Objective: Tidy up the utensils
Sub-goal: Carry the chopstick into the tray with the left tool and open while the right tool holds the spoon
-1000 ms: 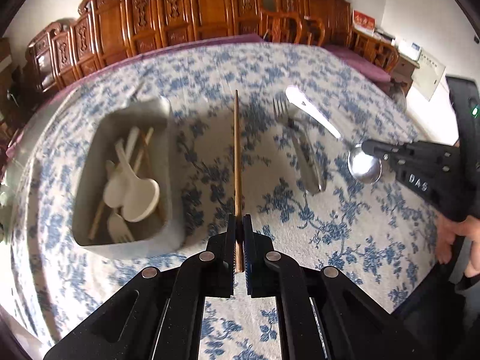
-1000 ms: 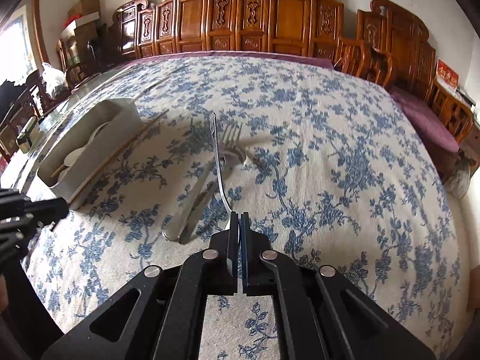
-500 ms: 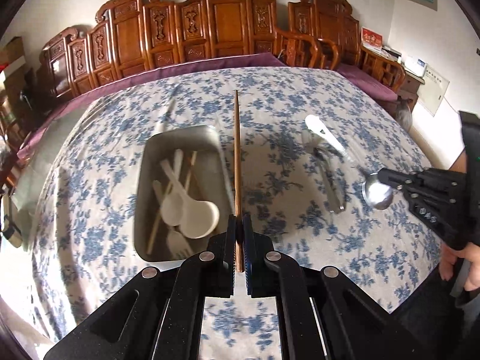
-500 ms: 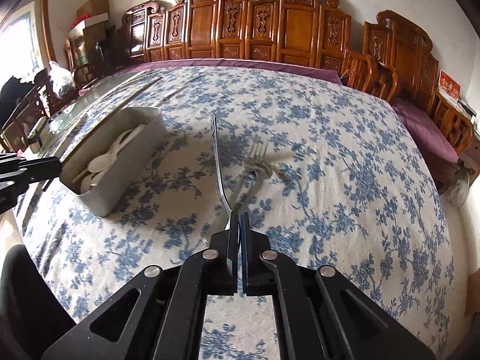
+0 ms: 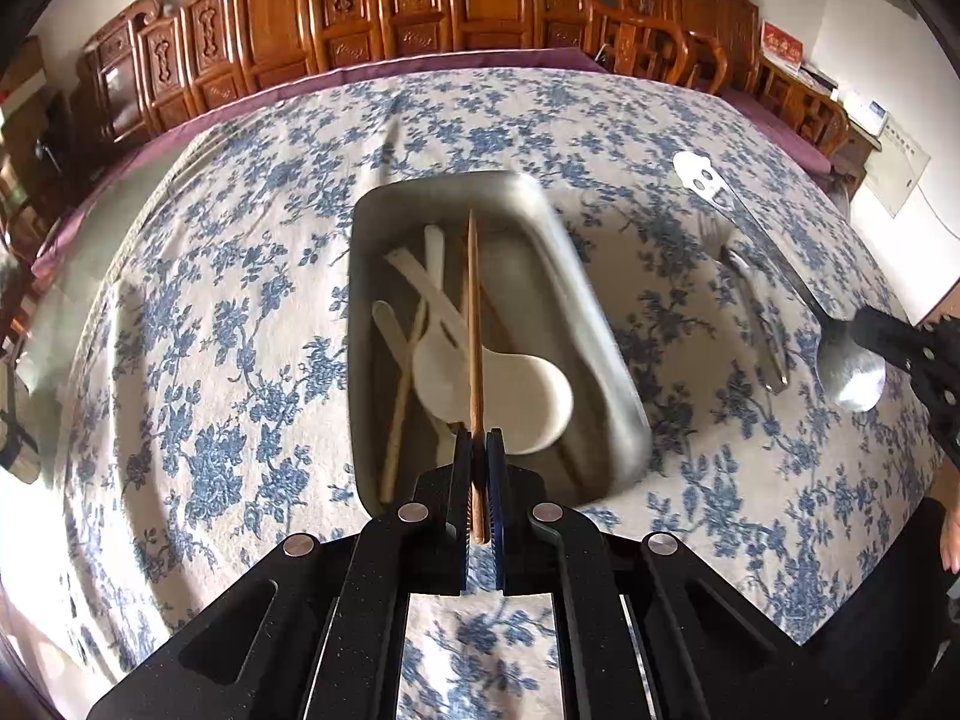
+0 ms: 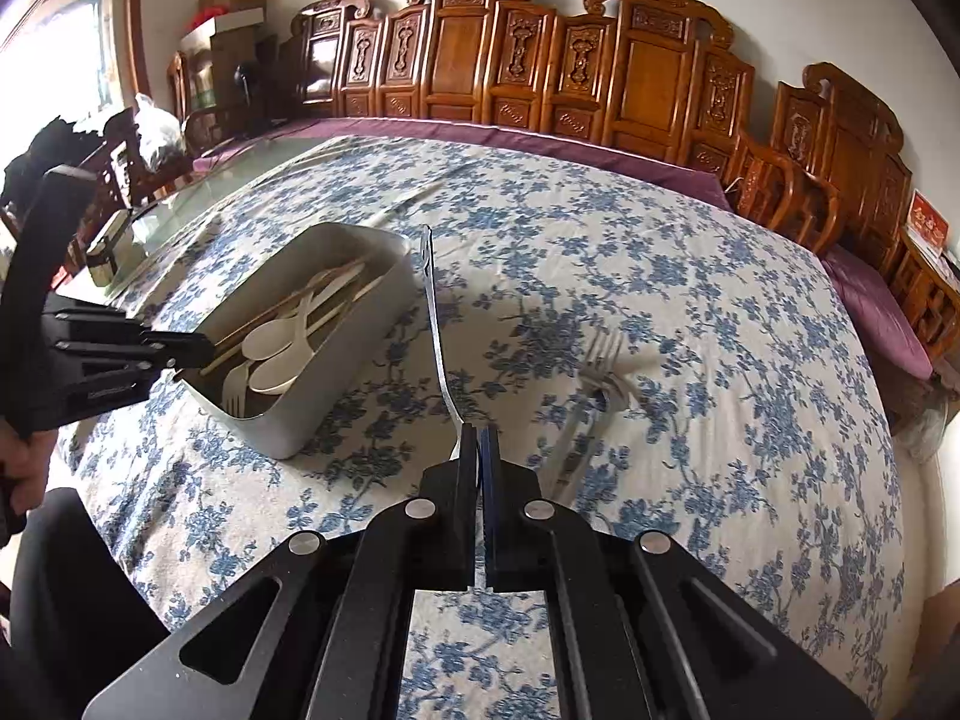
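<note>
My left gripper (image 5: 478,441) is shut on a wooden chopstick (image 5: 474,324), which points forward over the inside of the metal tray (image 5: 588,312). In the tray lie white spoons (image 5: 510,396), a white fork and other chopsticks. My right gripper (image 6: 478,438) is shut on a metal spoon (image 6: 435,324), held above the cloth just right of the tray (image 6: 336,384). The left wrist view shows that spoon (image 5: 852,372) with its bowl at the right gripper (image 5: 858,321). A metal fork (image 6: 594,384) lies on the tablecloth to the right. The left gripper (image 6: 207,348) hangs at the tray's near end.
A blue floral cloth covers the large table (image 6: 690,300). Carved wooden chairs (image 6: 600,72) line its far side. A small jar (image 6: 108,246) stands on the glass at the left edge. A person's hand (image 6: 24,462) holds the left gripper's handle.
The left gripper has carried the chopstick sideways from over the bare cloth to over the tray. The right gripper has lifted the spoon and brought it closer to the tray. The fork stays put.
</note>
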